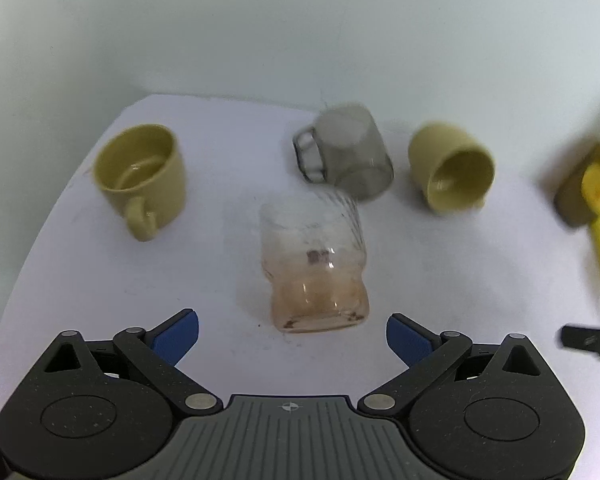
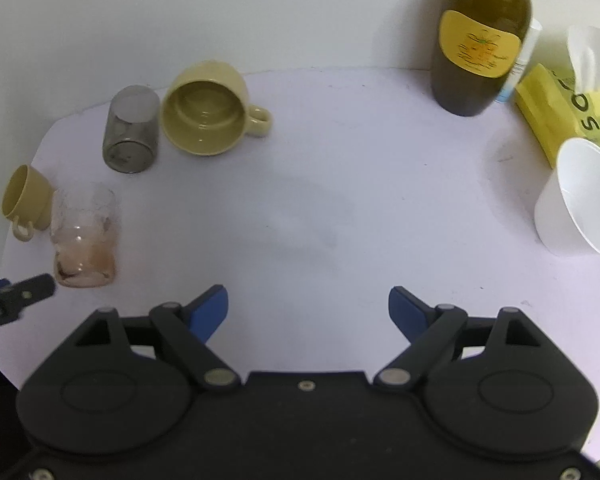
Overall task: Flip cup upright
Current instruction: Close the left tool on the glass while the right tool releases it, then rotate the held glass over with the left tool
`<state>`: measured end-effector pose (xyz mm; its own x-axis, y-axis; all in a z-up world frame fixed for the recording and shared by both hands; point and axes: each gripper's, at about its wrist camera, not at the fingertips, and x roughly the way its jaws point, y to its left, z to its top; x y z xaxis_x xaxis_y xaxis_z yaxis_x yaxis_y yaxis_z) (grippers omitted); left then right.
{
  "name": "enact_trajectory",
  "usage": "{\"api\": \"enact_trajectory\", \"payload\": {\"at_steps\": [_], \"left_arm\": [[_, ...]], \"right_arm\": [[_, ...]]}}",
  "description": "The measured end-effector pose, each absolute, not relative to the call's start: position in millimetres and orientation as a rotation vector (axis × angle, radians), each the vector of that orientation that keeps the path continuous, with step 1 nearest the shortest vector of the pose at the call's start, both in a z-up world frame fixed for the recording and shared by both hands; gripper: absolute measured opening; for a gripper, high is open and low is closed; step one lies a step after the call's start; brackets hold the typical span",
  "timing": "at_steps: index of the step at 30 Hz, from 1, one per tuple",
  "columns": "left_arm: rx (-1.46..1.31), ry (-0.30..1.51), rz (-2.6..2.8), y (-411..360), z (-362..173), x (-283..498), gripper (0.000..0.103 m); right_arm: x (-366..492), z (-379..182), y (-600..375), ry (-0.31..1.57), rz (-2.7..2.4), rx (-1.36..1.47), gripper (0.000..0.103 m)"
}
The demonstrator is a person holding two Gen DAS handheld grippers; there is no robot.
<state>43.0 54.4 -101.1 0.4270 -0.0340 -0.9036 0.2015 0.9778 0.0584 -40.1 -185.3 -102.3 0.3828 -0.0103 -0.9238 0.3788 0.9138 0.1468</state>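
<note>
A clear ribbed glass (image 1: 315, 264) with a pinkish base stands just ahead of my left gripper (image 1: 292, 338), which is open and empty. The glass also shows in the right wrist view (image 2: 85, 236). A yellow mug (image 1: 452, 168) lies on its side at the right; it also shows in the right wrist view (image 2: 208, 108), mouth towards the camera. A smoky grey glass mug (image 1: 346, 152) sits mouth down behind the clear glass, and shows again in the right wrist view (image 2: 131, 134). Another yellow mug (image 1: 142, 178) stands upright at the left. My right gripper (image 2: 308, 312) is open and empty over bare table.
A dark green bottle (image 2: 480, 36) with a yellow label, a yellow tissue box (image 2: 560, 112) and a white paper cup (image 2: 580, 200) stand at the right. The white table (image 2: 320, 184) ends at a wall behind. The left gripper's finger (image 2: 24, 292) shows at the left edge.
</note>
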Motion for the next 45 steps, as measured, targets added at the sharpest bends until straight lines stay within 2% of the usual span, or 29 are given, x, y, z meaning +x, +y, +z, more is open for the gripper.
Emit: {"api": "enact_trajectory", "payload": {"at_steps": [8,11,13,14,24,26,31,37,40,45], "left_arm": [[0.244,1.113,-0.151,38.6,-115.9,66.5,0.096],[0.266,1.133,-0.128,37.6,-130.4,82.4,0.091],[0.256,1.155,-0.109,40.3,-136.1,88.1,0.078],[0.251,1.163,-0.124,40.9,-138.4,89.1,0.074],[0.339,1.097,-0.222,13.2,-128.4,65.7,0.058],[0.298,1.118,-0.232,10.3,-126.9,65.1,0.059],[0.305,1.134,-0.229,3.3,-135.0,65.0,0.073],[0.303,1.188,-0.26,-1.8,-152.8,67.2,0.073],[0.198,1.251,-0.224,9.2,-157.7,72.3,0.068],[0.161,1.3,-0.177,12.6,-154.9,67.3,0.07]], "right_arm": [[-56.8,-97.2,-202.1,1.101,-0.271,0.397,0.087],[-57.9,-97.3,-202.4,1.097,-0.266,0.403,0.087],[-58.3,-95.9,-201.3,1.092,-0.269,0.396,0.087],[-59.3,-94.3,-200.8,1.087,-0.272,0.39,0.087],[-66.8,-88.1,-194.6,1.083,-0.255,0.378,0.087],[-66.5,-85.8,-192.9,1.076,-0.253,0.365,0.087],[-69.0,-81.3,-190.2,1.065,-0.253,0.344,0.087],[-76.5,-79.6,-191.0,1.06,-0.264,0.342,0.087],[-80.1,-79.0,-192.2,1.06,-0.272,0.345,0.087],[-81.8,-79.0,-190.4,1.06,-0.259,0.35,0.087]]}}
